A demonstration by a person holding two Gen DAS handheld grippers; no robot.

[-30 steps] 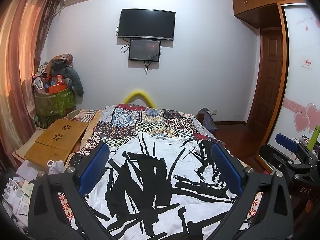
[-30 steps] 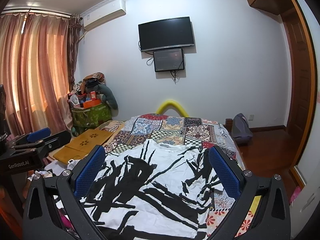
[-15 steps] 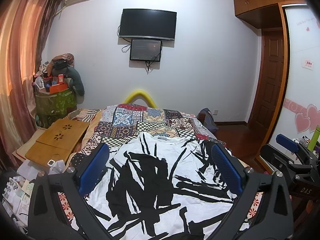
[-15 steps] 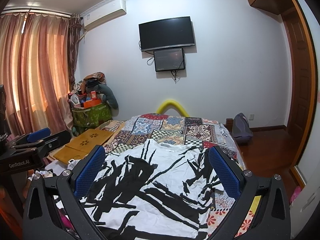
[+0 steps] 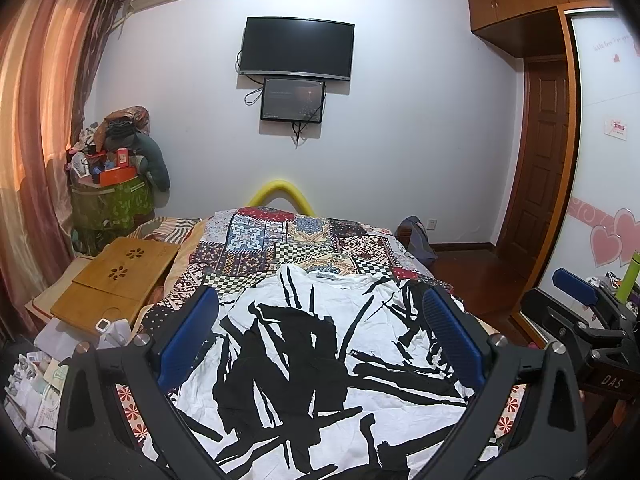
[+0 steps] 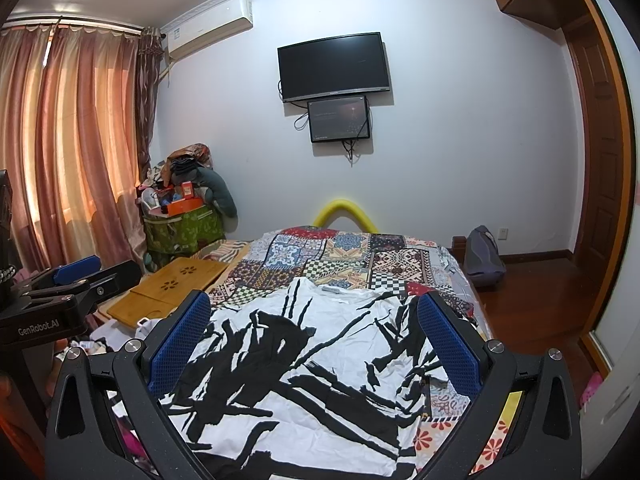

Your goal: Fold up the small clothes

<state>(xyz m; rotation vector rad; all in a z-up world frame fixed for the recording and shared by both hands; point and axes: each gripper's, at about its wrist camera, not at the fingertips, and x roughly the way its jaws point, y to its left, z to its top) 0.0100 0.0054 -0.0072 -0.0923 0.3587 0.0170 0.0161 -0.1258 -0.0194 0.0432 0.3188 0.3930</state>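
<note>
Hardly anything has changed over the last second: both views keep nearly the same framing, and the white T-shirt with bold black brush-stroke print [image 5: 320, 352] lies as it did, spread flat and unfolded on the bed.

Nearest the camera, the left tool [image 5: 320, 340] hovers above the lower half of the shirt, released, its two blue-padded fingers [image 5: 188, 336] spread wide with cloth visible between them and nothing gripped. It points level along the bed toward the far wall. The right tool [image 6: 314, 342] is posed the same way a little to the right, released, blue pads [image 6: 448, 348] wide apart over the shirt [image 6: 296, 360], holding nothing. Each tool shows at the edge of the other's view: the right one at the far right of the left view [image 5: 576, 312], the left one at the far left of the right view [image 6: 60, 296], so the two sit side by side and apart.

Under the shirt, the bed wears a multicoloured patchwork-pattern cover [image 5: 280, 244], and the shirt's collar points away toward it. Left of the bed rests a light bamboo lap tray with flower cut-outs [image 5: 116, 280]. Farther back, a green basket piled with clothes and boxes [image 5: 112, 196] stands by the pinkish-orange curtains [image 6: 72, 152]. On the far white wall hang a black flat television [image 5: 298, 50] and a smaller dark screen [image 5: 292, 100] just below it.
</note>
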